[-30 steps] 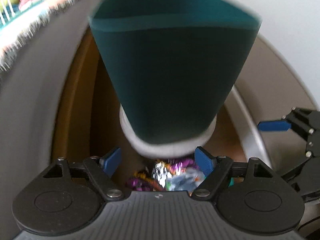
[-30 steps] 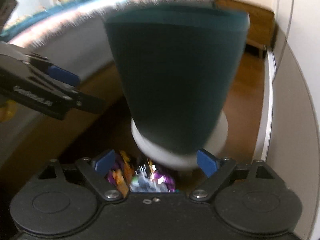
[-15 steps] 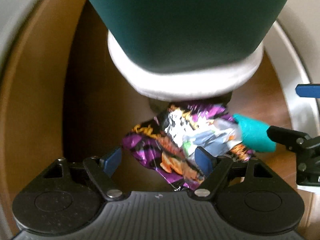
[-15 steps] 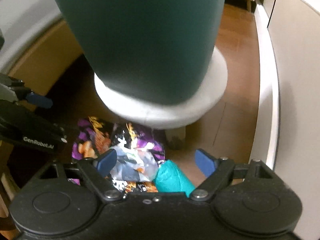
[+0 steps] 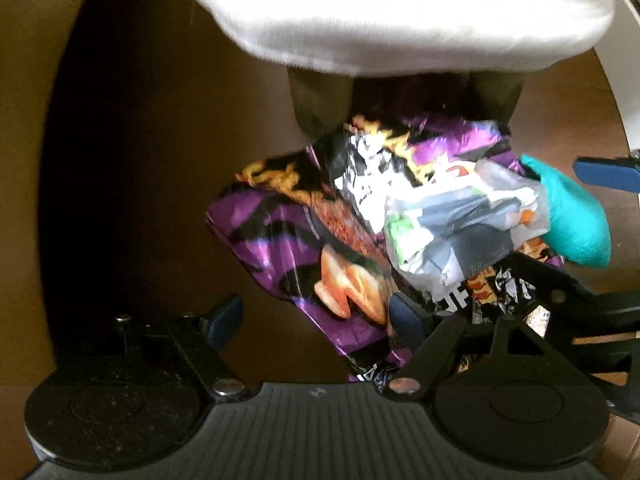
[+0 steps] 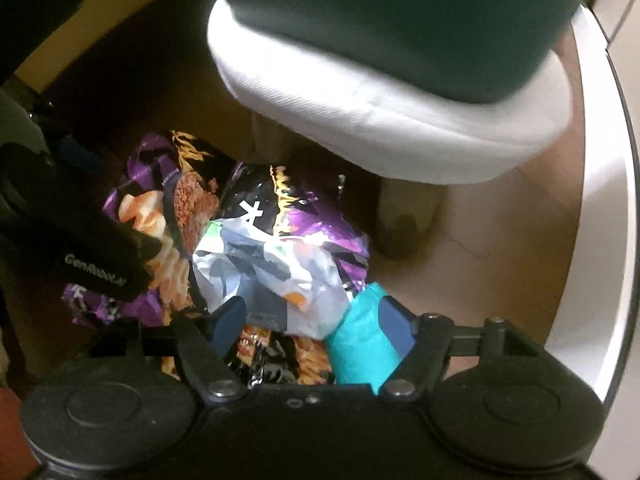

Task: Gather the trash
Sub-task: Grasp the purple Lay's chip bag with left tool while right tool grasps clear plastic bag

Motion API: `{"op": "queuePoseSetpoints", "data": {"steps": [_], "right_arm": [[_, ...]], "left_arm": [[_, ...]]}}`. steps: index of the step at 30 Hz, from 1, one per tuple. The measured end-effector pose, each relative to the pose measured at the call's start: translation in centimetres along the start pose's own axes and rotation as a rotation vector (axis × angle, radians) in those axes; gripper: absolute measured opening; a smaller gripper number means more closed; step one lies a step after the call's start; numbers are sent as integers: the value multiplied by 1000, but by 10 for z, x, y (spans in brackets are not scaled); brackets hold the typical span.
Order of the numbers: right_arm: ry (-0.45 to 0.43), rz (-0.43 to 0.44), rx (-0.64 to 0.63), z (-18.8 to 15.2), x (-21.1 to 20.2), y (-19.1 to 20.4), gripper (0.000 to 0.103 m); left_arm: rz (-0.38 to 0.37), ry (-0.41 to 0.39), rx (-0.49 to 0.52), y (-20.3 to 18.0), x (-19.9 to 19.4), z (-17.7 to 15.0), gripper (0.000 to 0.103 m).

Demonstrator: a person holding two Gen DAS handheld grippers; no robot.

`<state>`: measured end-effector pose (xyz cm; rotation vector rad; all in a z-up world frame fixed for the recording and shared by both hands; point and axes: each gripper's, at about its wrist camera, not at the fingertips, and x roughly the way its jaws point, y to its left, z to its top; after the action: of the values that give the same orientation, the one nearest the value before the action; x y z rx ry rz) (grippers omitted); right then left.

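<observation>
Lying in a crumpled heap on the brown floor (image 6: 500,248), the trash sits directly ahead of both grippers, partly under the white base (image 6: 360,120) of a dark green bin (image 6: 400,12). The purple snack bag (image 5: 288,248) spreads widest, its long axis running from near the left gripper (image 5: 316,318) diagonally up toward the bin's feet; a pale crumpled wrapper (image 5: 460,216) rests on top of it, and a teal roll (image 6: 360,348) lies at the heap's right edge. The left gripper's jaws stand spread, the bag's lower corner lying between them but not pinched. The right gripper (image 6: 316,324) is also spread, with the teal roll touching its right finger and the pale wrapper just beyond its tips. The right gripper appears nearer to the teal roll, the left to the purple bag, so each probably needs only a short forward push before closing.
</observation>
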<state>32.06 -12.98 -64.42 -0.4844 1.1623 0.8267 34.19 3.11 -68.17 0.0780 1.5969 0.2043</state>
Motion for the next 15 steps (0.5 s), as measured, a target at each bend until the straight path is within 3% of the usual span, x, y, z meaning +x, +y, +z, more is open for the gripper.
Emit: {"op": "queuePoseSetpoints", "data": {"steps": [4,11,13,14,15], "right_arm": [[19,-7,-36,5,19,9,70],[64,-31,-58,2,39,14,45],[65,-36,-71,1,38,16,40],[63,-38,-79,1,36,17,30],[62,-43,-86,1,34,18,25]], "left_arm": [[-30,34,-10,5,15,-4,78],[-61,36,21,3,22,-10,71],[-62,23,31,3,20,-10,58],[-69,24,29,4,17,-12,43],[-77,26,21,5,15,-12,37]]}}
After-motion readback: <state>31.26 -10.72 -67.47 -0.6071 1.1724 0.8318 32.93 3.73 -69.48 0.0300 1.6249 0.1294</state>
